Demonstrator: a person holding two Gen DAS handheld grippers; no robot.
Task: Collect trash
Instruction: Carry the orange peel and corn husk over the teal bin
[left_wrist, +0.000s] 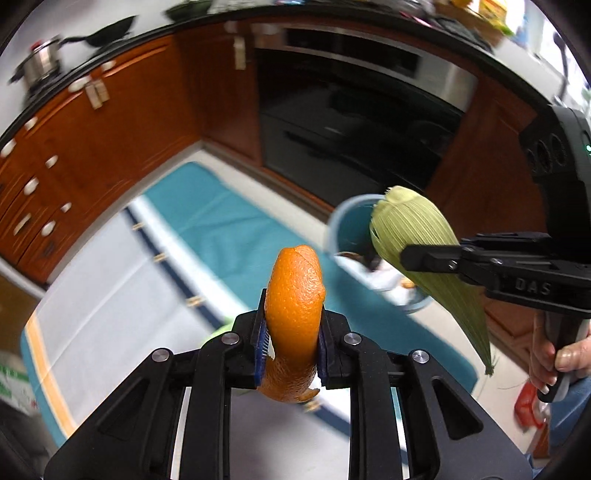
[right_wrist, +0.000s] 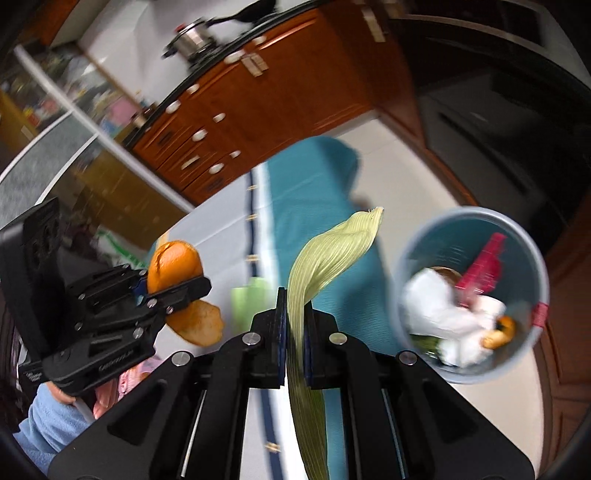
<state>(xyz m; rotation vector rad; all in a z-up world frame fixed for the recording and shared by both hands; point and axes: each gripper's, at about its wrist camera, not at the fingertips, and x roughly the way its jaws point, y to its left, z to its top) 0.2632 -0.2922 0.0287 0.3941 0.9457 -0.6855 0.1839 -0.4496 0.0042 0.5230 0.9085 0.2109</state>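
- The left tool (left_wrist: 291, 345) is clamped on a curl of orange peel (left_wrist: 295, 295), its pads pressed narrowly against both sides.
- The right tool (right_wrist: 295, 325) is squeezed tight on a pale green corn husk (right_wrist: 325, 258), which hangs over the teal mat (right_wrist: 314, 192).
- The surroundings are motion-blurred; the husk's lower end is cut off in the right wrist view.
- The blue bin (right_wrist: 532, 258) on the floor holds crumpled white paper (right_wrist: 439, 306), a pink wrapper (right_wrist: 484, 262) and orange scraps (right_wrist: 502, 328).
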